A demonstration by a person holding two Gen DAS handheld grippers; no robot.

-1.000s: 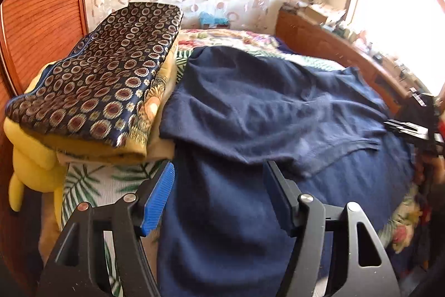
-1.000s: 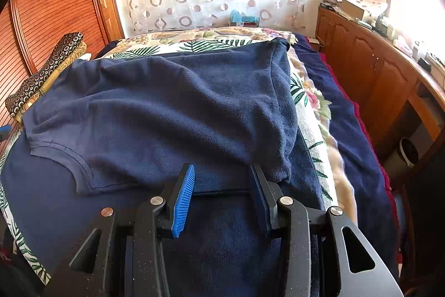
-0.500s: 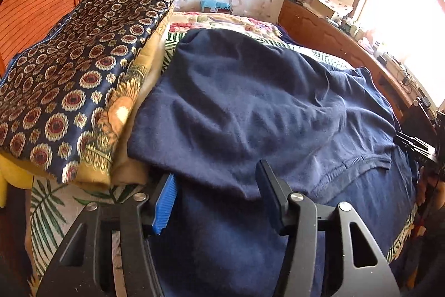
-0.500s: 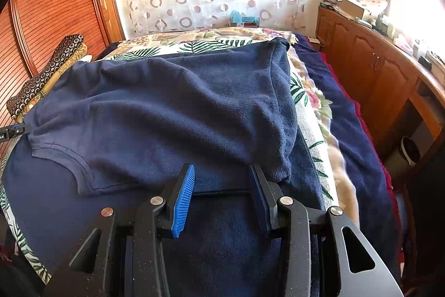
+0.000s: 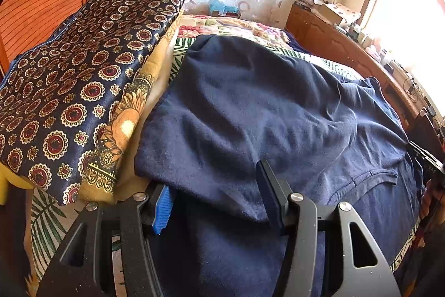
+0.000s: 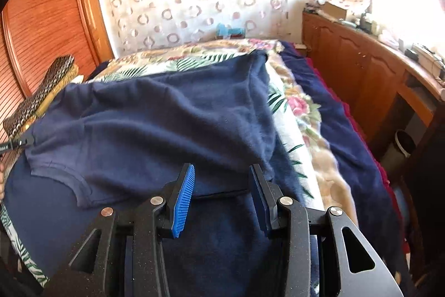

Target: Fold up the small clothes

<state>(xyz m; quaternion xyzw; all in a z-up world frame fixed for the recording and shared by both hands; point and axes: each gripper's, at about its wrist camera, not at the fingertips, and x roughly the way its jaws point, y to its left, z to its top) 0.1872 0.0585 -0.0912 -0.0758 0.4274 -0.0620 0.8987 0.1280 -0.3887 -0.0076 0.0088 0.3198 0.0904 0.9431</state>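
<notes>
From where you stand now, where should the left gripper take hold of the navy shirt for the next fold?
Take the near left corner of the navy shirt, at the folded edge lying between the left gripper's jaws. That edge sits raised above the layer beneath and overhangs toward the camera, so come in low from the near side, clear of the patterned stack of folded clothes beside it.

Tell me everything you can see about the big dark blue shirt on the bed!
The navy shirt is soft, slightly fuzzy knit, already folded over on itself, with a stitched neckline seam showing on top. It lies rumpled on the leafy, flowery bedspread, beside a stack of folded patterned cloths. The left gripper has a folded corner between its fingers; the right gripper sits at the opposite corner.
</notes>
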